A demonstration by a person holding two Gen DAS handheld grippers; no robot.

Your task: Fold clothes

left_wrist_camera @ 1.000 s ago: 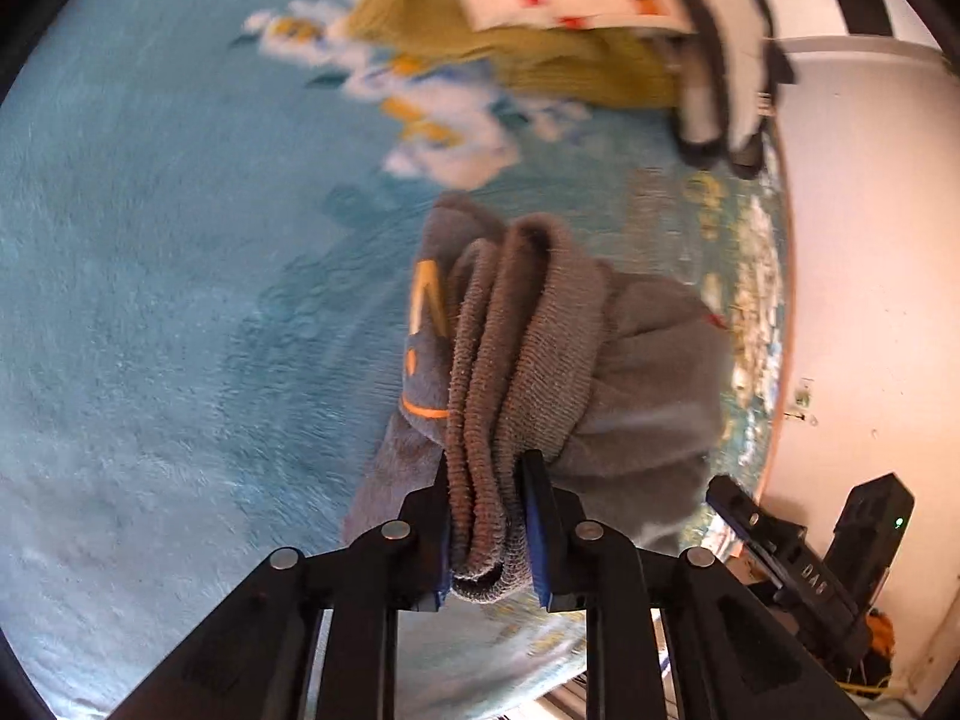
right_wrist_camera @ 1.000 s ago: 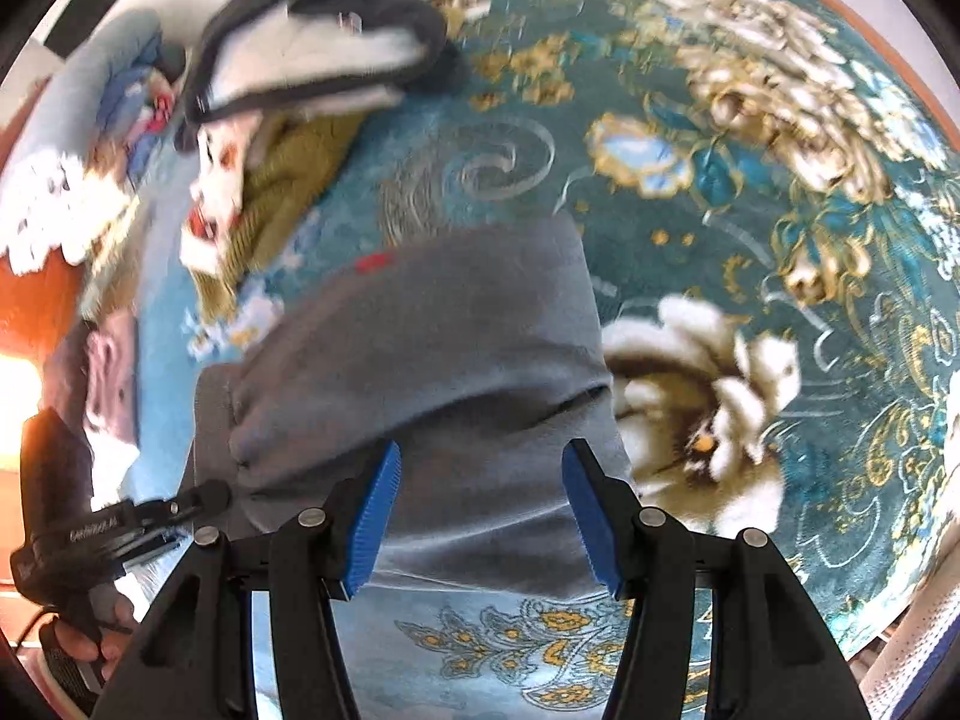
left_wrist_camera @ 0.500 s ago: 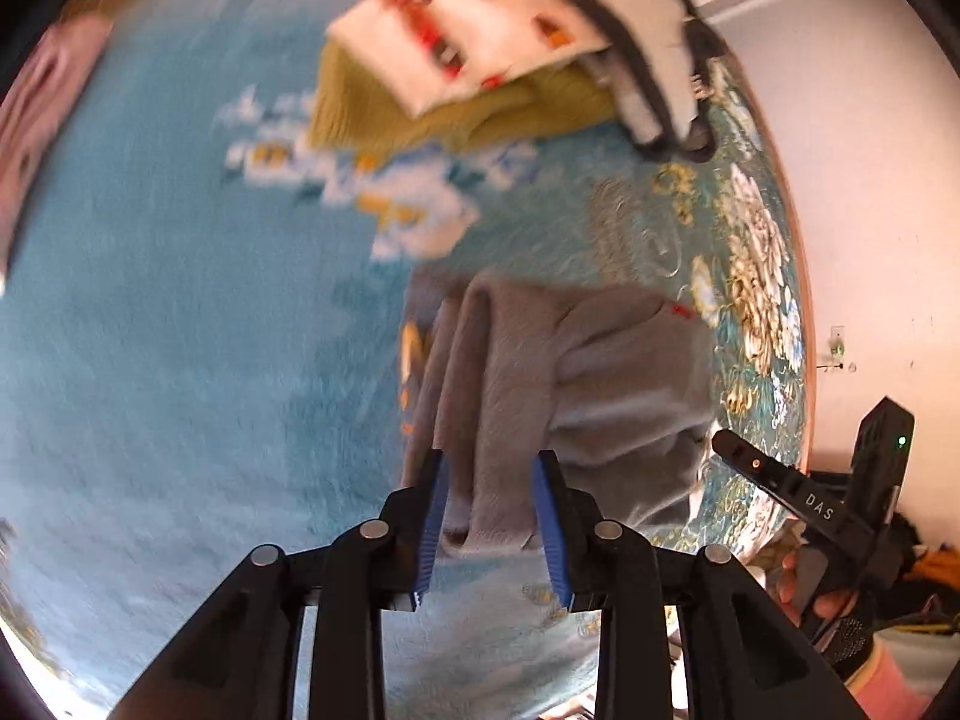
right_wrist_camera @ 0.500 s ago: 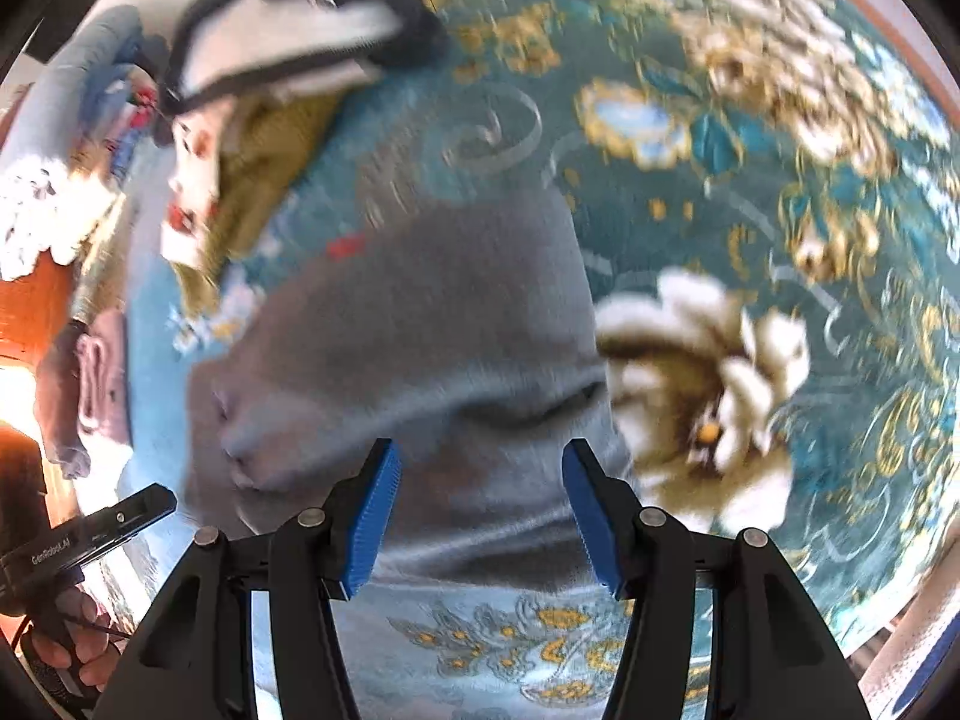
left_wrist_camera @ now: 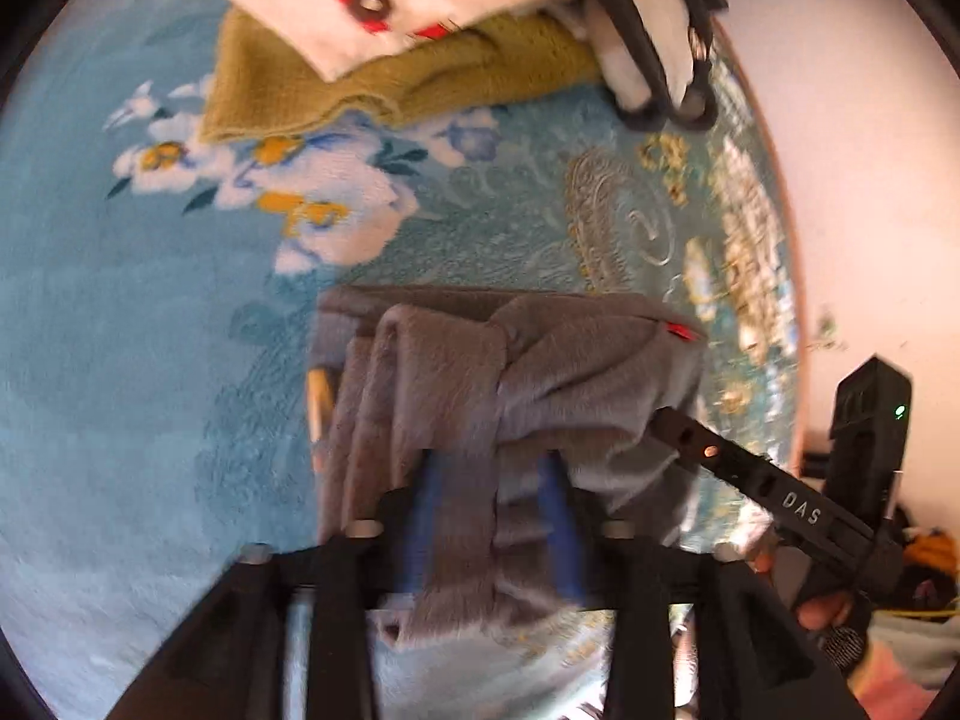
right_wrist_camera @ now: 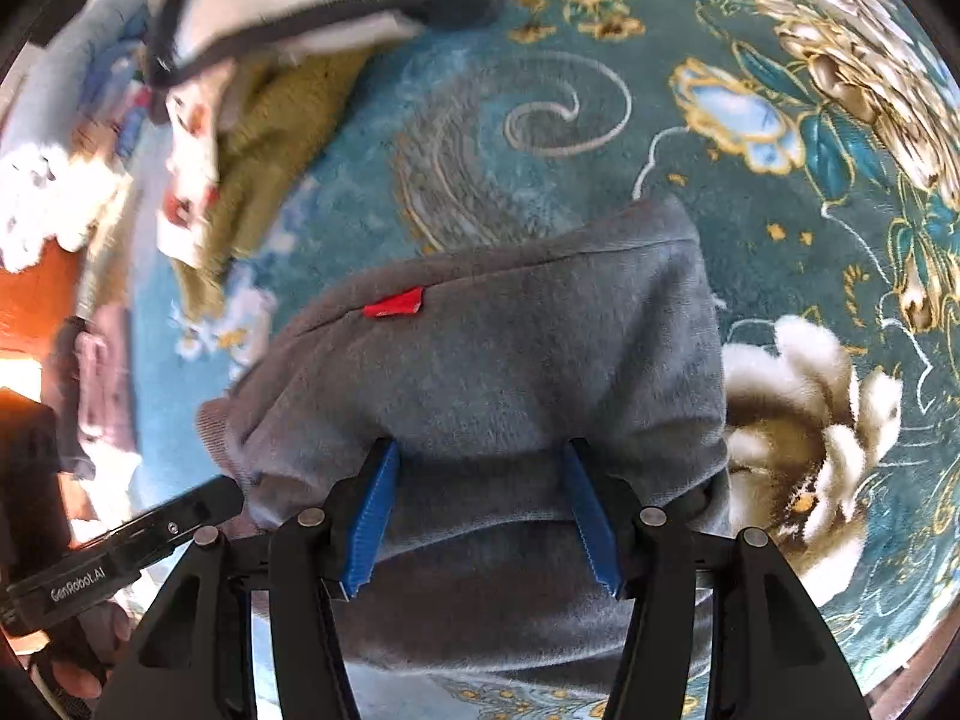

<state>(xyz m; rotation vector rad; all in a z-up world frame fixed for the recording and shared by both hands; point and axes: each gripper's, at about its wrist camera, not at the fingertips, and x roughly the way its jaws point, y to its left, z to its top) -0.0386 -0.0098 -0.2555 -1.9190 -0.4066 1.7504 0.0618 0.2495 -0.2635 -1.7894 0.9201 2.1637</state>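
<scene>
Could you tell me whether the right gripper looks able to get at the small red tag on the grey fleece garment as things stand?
Probably yes. The right gripper is open over the grey fleece garment, and the small red tag lies uncovered on top just ahead of its fingers, with nothing between them.

the left gripper [left_wrist_camera: 489, 516] points forward, jaws parted with blue pads showing. the right gripper [right_wrist_camera: 480, 516] has jaws spread wide, blue pads [right_wrist_camera: 372, 516] facing each other. fingers [left_wrist_camera: 825, 609] grip the right gripper's handle.
</scene>
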